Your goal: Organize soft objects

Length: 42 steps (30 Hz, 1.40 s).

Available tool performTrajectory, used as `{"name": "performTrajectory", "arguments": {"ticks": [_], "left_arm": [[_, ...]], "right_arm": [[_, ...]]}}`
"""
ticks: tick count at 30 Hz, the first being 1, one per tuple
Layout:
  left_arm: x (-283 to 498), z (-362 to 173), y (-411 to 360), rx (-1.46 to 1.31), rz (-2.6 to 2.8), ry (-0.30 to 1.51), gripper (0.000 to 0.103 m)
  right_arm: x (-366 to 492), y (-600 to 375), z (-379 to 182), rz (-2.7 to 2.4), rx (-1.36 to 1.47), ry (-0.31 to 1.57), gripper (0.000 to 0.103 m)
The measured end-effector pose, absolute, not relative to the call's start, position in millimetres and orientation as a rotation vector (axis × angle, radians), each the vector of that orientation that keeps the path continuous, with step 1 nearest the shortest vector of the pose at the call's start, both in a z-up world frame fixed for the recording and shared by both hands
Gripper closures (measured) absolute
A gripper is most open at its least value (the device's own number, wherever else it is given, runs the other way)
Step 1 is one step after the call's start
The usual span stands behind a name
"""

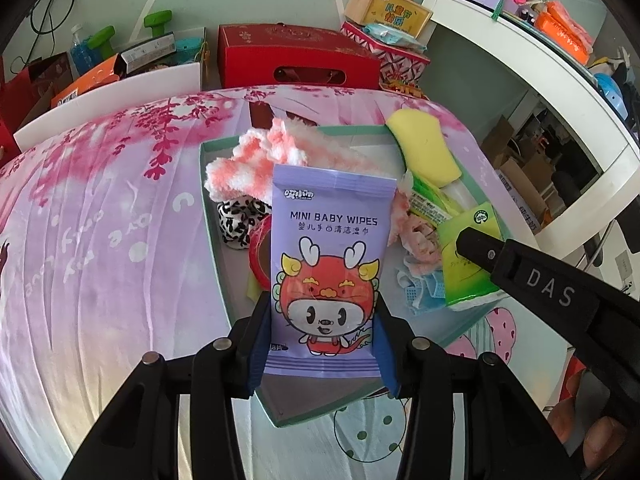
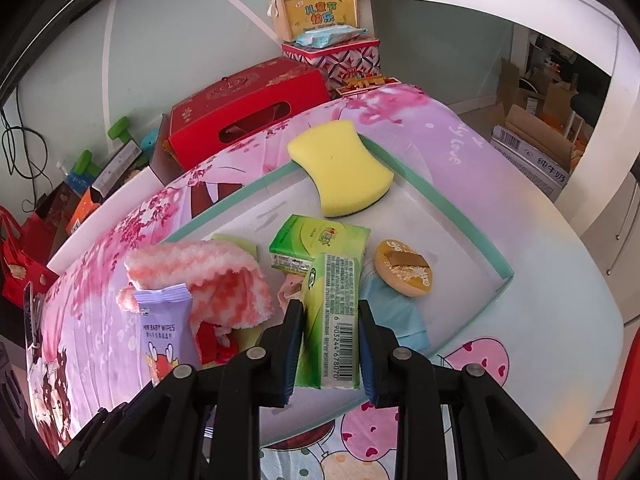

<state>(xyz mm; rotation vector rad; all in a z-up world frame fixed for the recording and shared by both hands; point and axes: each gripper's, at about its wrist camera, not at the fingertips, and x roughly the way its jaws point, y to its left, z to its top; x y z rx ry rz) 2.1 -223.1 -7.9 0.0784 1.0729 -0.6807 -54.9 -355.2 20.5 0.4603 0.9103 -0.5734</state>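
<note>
1. Sheet (image 1: 100, 208): the pink floral cover at 9 o'clock of the tray carries no loose soft items in either view.
2. Left gripper (image 1: 324, 340): jaws pinch the lower edges of the wipes (image 1: 326, 264), a purple pack held upright above the tray's near left part; not yet put down.
3. Tray (image 2: 460, 216): already holds a towel (image 2: 208, 276) at 9 o'clock, a sponge (image 2: 340, 168) propped on the rim at 12 o'clock, a green pack (image 2: 316, 244) at centre, a puff (image 2: 404, 272) at 3 o'clock, and a blue mask (image 1: 424, 292) near the front.
4. Right gripper (image 2: 330, 344): jaws clamp a tissue pack (image 2: 332, 320), upright over the near edge at 6 o'clock.
5. Judgement: sorting is well advanced; two held packs remain to be placed.
</note>
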Motion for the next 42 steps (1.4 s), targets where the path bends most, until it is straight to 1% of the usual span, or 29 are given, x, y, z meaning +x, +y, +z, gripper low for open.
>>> {"name": "performTrajectory", "arguments": {"ticks": [1, 3, 7, 9, 10, 11, 12, 13, 14, 15, 17, 19, 21, 23, 28, 29, 30, 31, 36, 42], "left_arm": [[2.1, -8.0, -222.8, 0.078, -0.683, 1.075, 0.051], [2.2, -6.9, -222.0, 0.074, -0.685, 1.079, 0.044], [2.2, -3.7, -218.6, 0.047, -0.702, 1.094, 0.042], [2.8, -3.2, -217.4, 0.046, -0.703, 1.106, 0.041], [2.8, -2.7, -216.8, 0.051, -0.697, 1.111, 0.041], [2.6, -2.2, -216.3, 0.062, -0.694, 1.115, 0.041], [2.3, -1.7, -216.0, 0.069, -0.691, 1.114, 0.038], [2.0, -1.0, -215.0, 0.077, -0.687, 1.113, 0.034], [1.8, -0.2, -213.6, 0.084, -0.682, 1.112, 0.021], [2.0, 0.7, -212.1, 0.085, -0.678, 1.110, 0.017], [1.9, 4.5, -207.6, 0.081, -0.674, 1.098, 0.017], [3.6, 7.7, -202.7, 0.078, -0.667, 1.091, 0.017], [7.1, 9.5, -196.2, 0.081, -0.638, 1.087, 0.017], [13.2, 10.0, -186.5, 0.078, -0.592, 1.085, 0.017], [34.4, 12.3, -152.2, 0.039, -0.421, 1.060, 0.016], [38.8, 12.8, -144.1, 0.027, -0.379, 1.051, 0.010], [43.0, 13.3, -136.7, 0.018, -0.340, 1.045, 0.002], [47.7, 13.3, -128.5, 0.013, -0.299, 1.041, 0.001], [62.7, 15.6, -96.2, -0.030, -0.175, 1.019, 0.001], [67.5, 14.8, -79.7, -0.067, -0.143, 1.031, 0.001]], "right_arm": [[-55.0, -354.6, 20.4, -0.573, 0.461, 0.912, 0.073], [-54.5, -354.3, 20.1, -0.572, 0.462, 0.915, 0.073], [-53.8, -354.2, 20.4, -0.573, 0.464, 0.919, 0.072], [-53.7, -354.8, 20.5, -0.579, 0.459, 0.922, 0.061], [-53.8, -355.3, 20.7, -0.584, 0.457, 0.923, 0.047], [-54.3, -355.5, 21.2, -0.588, 0.458, 0.920, 0.043], [-54.8, -355.9, 21.6, -0.587, 0.462, 0.917, 0.043], [-55.3, -356.5, 21.9, -0.586, 0.466, 0.915, 0.042], [-55.8, -356.7, 22.1, -0.587, 0.468, 0.914, 0.042], [-55.8, -357.0, 21.9, -0.590, 0.468, 0.915, 0.041], [-56.1, -358.3, 20.8, -0.600, 0.467, 0.920, 0.033], [-56.8, -360.2, 19.6, -0.608, 0.470, 0.924, 0.030], [-57.7, -361.8, 19.0, -0.617, 0.470, 0.928, 0.023], [-58.5, -363.6, 18.5, -0.626, 0.466, 0.930, 0.014], [-56.9, -362.5, 17.7, -0.630, 0.441, 0.939, 0.000], [-56.1, -361.4, 18.0, -0.630, 0.433, 0.940, 0.000], [-55.4, -359.9, 18.3, -0.630, 0.423, 0.941, 0.000], [-55.0, -358.7, 18.6, -0.630, 0.418, 0.942, 0.000], [-52.2, -352.4, 21.4, -0.633, 0.384, 0.946, 0.000], [-46.0, -339.4, 23.8, -0.610, 0.337, 0.966, 0.000]]}}
